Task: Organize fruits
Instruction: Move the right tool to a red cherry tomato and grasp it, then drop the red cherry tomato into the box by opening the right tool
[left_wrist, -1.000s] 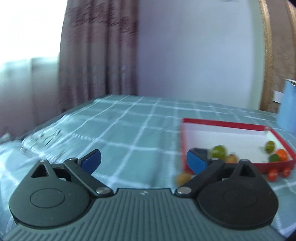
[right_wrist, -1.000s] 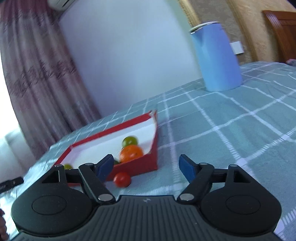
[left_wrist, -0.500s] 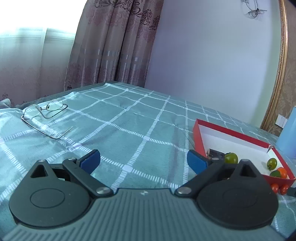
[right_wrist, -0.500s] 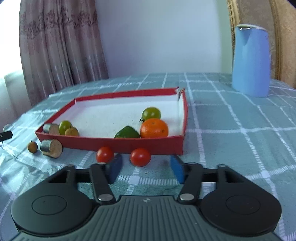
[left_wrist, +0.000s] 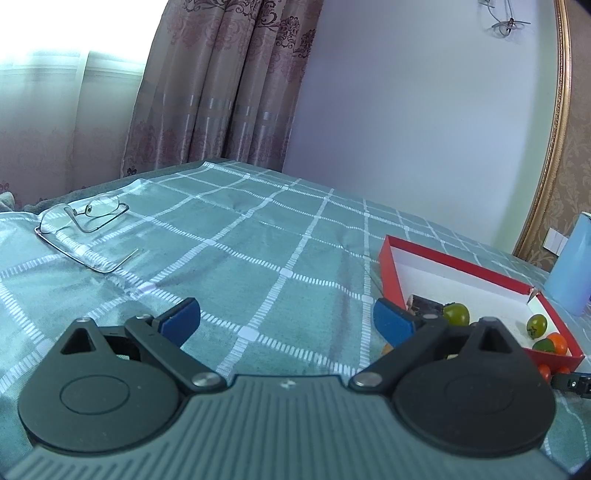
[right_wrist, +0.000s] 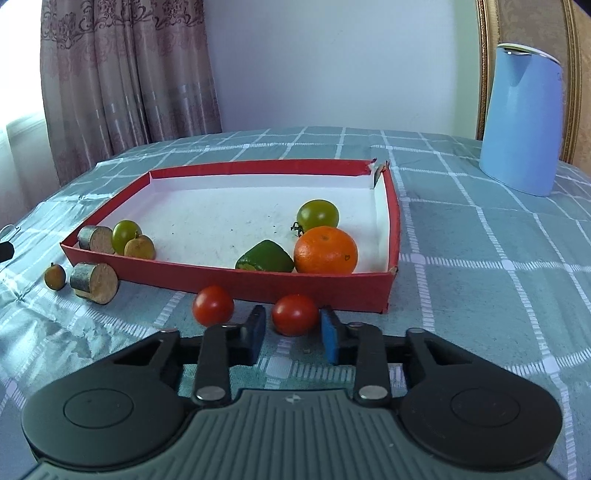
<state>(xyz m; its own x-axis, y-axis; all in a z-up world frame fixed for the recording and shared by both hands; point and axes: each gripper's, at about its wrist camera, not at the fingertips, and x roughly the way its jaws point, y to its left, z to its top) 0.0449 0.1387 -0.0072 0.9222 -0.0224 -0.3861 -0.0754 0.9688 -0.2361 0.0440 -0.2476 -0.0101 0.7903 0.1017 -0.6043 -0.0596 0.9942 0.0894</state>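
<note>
the right gripper (right_wrist: 293, 332), at the lower centre of its view, has its 2 blue pads (right_wrist: 255, 334) drawn in narrow around a red cherry tomato (right_wrist: 294, 314) on the checked cloth (right_wrist: 480, 280), pressing its sides, so it is clamped on that fruit. a 2nd red tomato (right_wrist: 213, 305) lies just left of the jaws, apart from them. both sit just in front of the red tray (right_wrist: 314, 286), which holds an orange (right_wrist: 325, 250), a green wedge (right_wrist: 265, 256) and a green tomato (right_wrist: 317, 215) at centre right.

the left gripper (left_wrist: 287, 319), in the lower half of its view, has its jaws wide apart with only cloth between them, holding nothing. the tray's corner (left_wrist: 391, 266) lies beyond its right pad.
</note>
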